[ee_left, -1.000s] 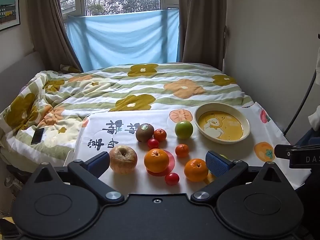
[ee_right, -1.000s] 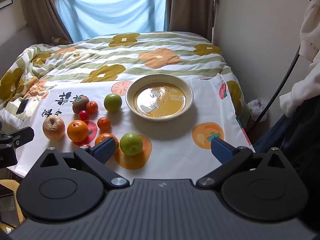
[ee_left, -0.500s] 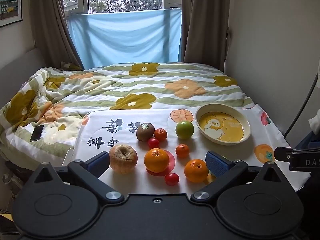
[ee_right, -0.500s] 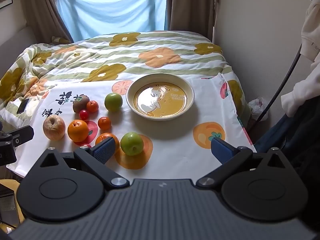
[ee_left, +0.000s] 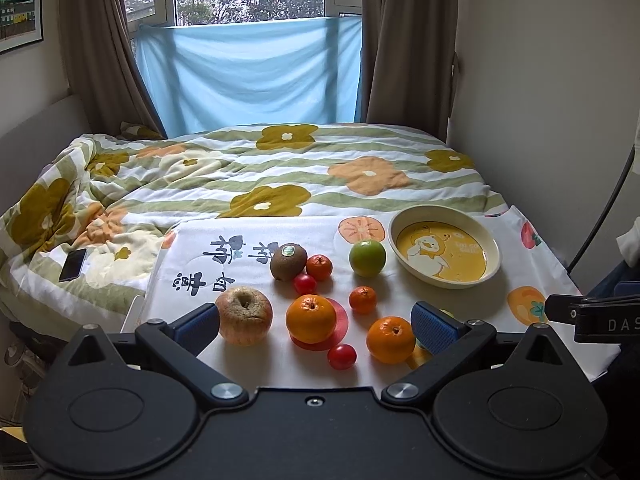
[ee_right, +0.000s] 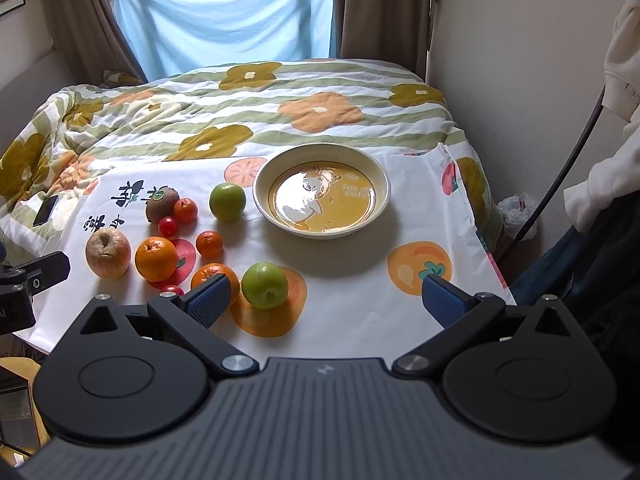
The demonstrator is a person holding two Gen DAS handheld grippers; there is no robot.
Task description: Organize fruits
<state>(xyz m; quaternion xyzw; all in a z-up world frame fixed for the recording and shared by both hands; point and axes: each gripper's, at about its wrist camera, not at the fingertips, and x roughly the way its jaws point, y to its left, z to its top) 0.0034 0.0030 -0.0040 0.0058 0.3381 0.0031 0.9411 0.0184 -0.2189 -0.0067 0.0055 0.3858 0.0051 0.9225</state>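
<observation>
Fruit scattered across printed cloth [ee_right: 360, 312] on bed: wrinkled apple [ee_left: 243, 310] far left, two oranges [ee_left: 310, 318] [ee_left: 390, 339], kiwi [ee_left: 288, 261], cherry tomatoes [ee_left: 342, 356], small tangerines [ee_left: 362, 299], green apples [ee_right: 264, 285] [ee_left: 367, 257]. Duck-print bowl [ee_right: 382, 184] right of pile, holding nothing. Left gripper [ee_left: 316, 322] spread wide above near fruit, grasping nothing. Right gripper [ee_right: 326, 300] likewise parted, near green apple just beside its left finger. Phone [ee_left: 73, 264] on quilt, far left.

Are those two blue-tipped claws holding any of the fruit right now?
No. The left gripper and right gripper are both open and empty; all the fruit lies on the cloth.
</observation>
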